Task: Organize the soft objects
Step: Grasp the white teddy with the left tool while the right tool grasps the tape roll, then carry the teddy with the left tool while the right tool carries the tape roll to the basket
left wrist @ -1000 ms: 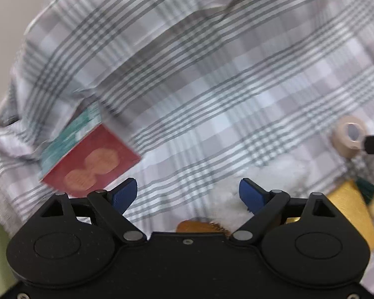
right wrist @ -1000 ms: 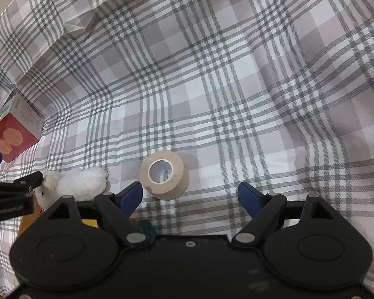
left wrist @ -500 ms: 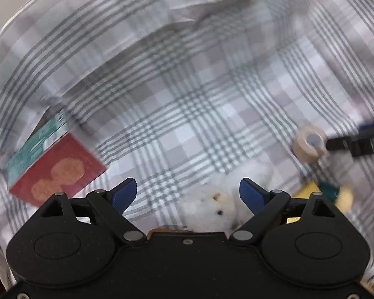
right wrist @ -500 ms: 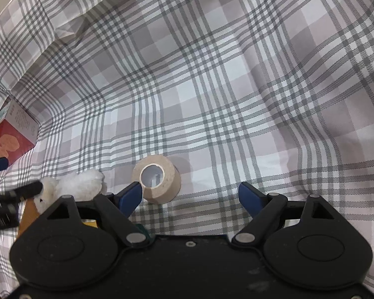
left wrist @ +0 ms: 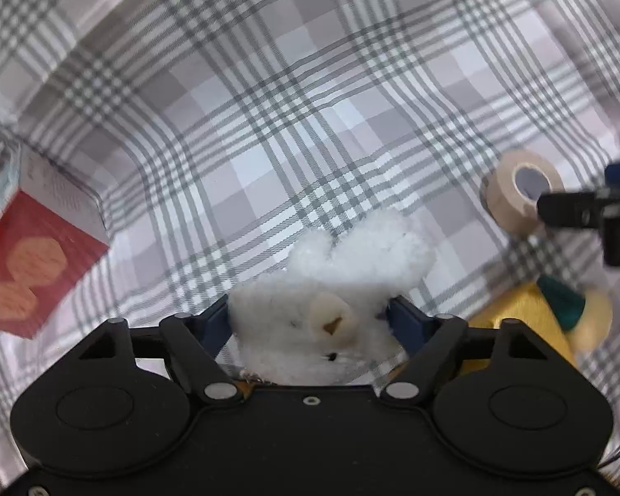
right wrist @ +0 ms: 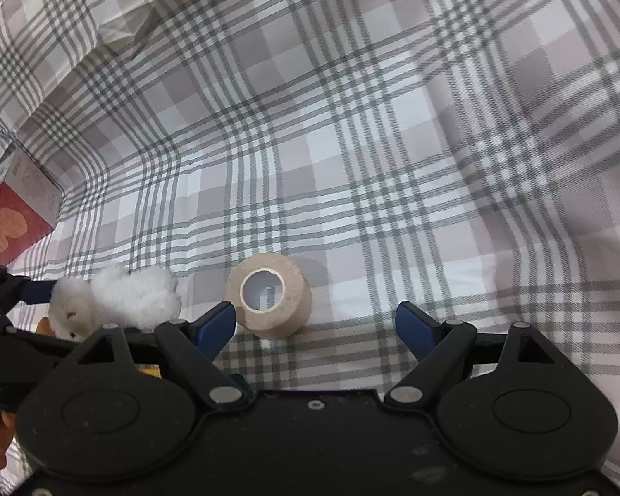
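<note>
A white plush toy (left wrist: 351, 256) lies on the plaid cloth (left wrist: 310, 103). My left gripper (left wrist: 310, 322) has its blue pads on both sides of the toy's head; its jaws are closing and the fluff looks squeezed flat between them. The right wrist view shows the same plush toy (right wrist: 124, 297) at the left, between the left gripper's black fingers (right wrist: 8, 289). My right gripper (right wrist: 316, 322) stands open just above a beige tape roll (right wrist: 268, 295), which sits beside its left fingertip, untouched.
A red box (left wrist: 29, 264) with orange shapes lies at the left, also in the right wrist view as the red box (right wrist: 8, 227). A yellow and green soft thing (left wrist: 529, 318) lies right of the plush, near the tape roll (left wrist: 516, 194). The cloth is folded and raised at the back.
My left gripper came down over the white plush and its jaws narrowed onto the toy's head. The right gripper and the tape roll stayed where they were.
</note>
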Motion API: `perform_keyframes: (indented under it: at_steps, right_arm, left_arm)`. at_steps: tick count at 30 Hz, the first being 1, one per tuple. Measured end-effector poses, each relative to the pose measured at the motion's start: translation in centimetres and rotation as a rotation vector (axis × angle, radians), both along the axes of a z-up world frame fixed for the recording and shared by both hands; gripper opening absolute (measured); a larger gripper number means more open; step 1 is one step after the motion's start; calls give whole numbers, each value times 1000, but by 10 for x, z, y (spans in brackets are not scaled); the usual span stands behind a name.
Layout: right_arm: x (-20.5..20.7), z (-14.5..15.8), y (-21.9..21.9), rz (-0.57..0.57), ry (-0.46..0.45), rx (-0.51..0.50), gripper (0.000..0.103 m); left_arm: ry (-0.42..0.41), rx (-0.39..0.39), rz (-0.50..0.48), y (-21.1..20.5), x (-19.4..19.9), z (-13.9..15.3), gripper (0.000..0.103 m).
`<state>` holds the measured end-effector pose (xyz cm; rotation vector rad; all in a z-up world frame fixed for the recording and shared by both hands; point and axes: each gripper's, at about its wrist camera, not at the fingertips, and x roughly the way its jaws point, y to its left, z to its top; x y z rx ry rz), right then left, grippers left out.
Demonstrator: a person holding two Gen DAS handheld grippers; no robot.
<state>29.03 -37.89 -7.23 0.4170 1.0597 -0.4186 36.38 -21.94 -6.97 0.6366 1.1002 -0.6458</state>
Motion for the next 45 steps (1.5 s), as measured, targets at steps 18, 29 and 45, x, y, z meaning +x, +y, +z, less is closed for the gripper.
perform_keyframes:
  at_steps: [18,29,45]
  right_arm:
    - [21,-10,13,41,-3,24,48]
    - [-1,4,-7,-37,-17,-6,49]
    - [-4,-3,-9,-47,20,7,50]
  left_arm:
    - [59,-105,265,19,44,-1,64]
    - [41,-109,296,-3,38,18,54]
    - [22,-29,248,-24,35,-8,80]
